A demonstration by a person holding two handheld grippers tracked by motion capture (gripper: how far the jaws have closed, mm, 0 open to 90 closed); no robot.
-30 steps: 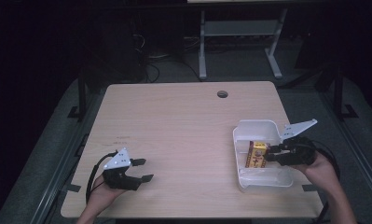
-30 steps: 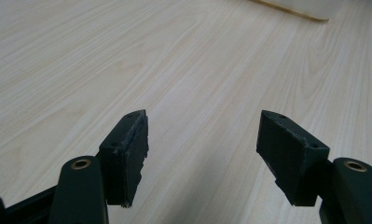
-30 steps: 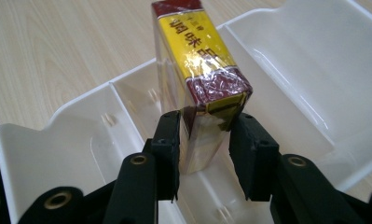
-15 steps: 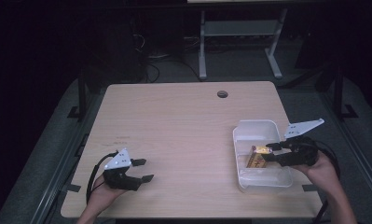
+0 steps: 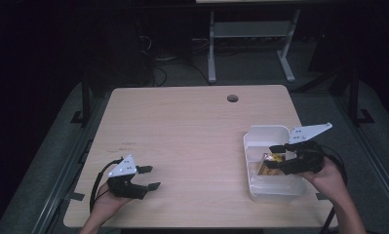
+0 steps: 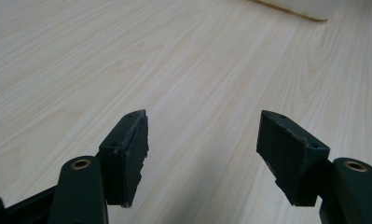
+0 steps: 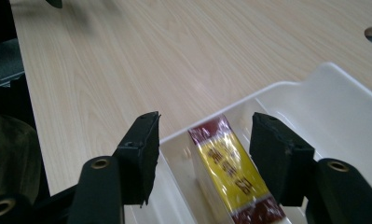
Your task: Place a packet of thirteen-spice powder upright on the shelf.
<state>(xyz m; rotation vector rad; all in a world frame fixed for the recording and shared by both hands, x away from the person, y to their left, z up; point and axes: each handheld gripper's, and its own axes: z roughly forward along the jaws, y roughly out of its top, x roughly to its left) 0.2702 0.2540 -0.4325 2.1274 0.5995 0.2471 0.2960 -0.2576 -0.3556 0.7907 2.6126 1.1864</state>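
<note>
A white plastic tray [image 5: 267, 127] sits on the right side of the wooden table [image 5: 192, 126]. Inside it, close to one wall, lies a yellow and maroon packet [image 5: 269, 165] [image 7: 228, 172]. My right gripper [image 5: 274, 157] [image 7: 204, 140] hovers just over the tray [image 7: 333, 93]. Its jaws have just been opening; they straddle the packet from above and the pads do not press it. At the table's front left, my left gripper [image 5: 152, 177] [image 6: 202, 140] stands open with only bare wood between its fingers.
A round cable hole [image 5: 232, 98] lies near the table's far edge. A metal stand [image 5: 250, 44] is on the dark floor beyond the table. The tray's edge [image 6: 291, 4] appears far off in the left gripper view.
The right gripper's jaws have spread apart and let go of the packet, which now rests in the tray. That gripper has lifted slightly. The left gripper has stayed where it was.
</note>
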